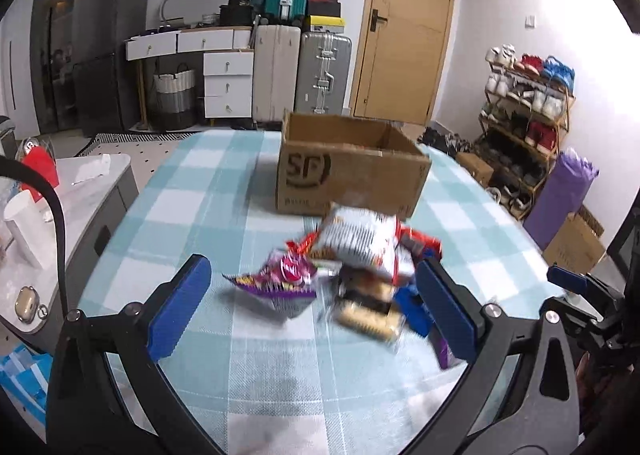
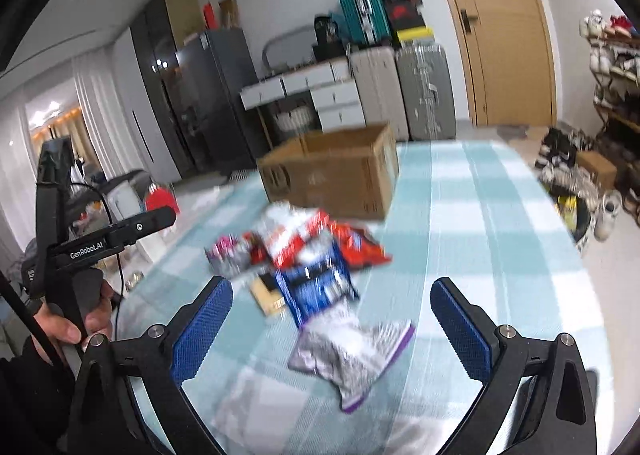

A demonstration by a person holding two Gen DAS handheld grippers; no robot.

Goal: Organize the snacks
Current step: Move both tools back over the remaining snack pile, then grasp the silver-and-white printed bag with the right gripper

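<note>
A heap of snack packets (image 1: 356,267) lies on the checked table, in front of an open cardboard box (image 1: 348,171). In the left wrist view my left gripper (image 1: 314,309) is open, its blue pads (image 1: 180,307) apart on either side of the near packets, a purple-pink one (image 1: 280,279) among them, pressing on nothing. In the right wrist view my right gripper (image 2: 332,331) is open too, over a silver and purple packet (image 2: 348,355). Beyond it lie a blue packet (image 2: 316,287), a red-white packet (image 2: 292,239) and the box (image 2: 332,171). Both views are blurred.
The blue and white checked tablecloth (image 1: 208,183) covers the table. A side table (image 1: 92,175) with a cup stands at the left. Suitcases (image 1: 324,75), a drawer unit, a wooden door and a shoe rack (image 1: 524,127) line the room behind. A hand (image 2: 68,327) holds the left gripper's handle.
</note>
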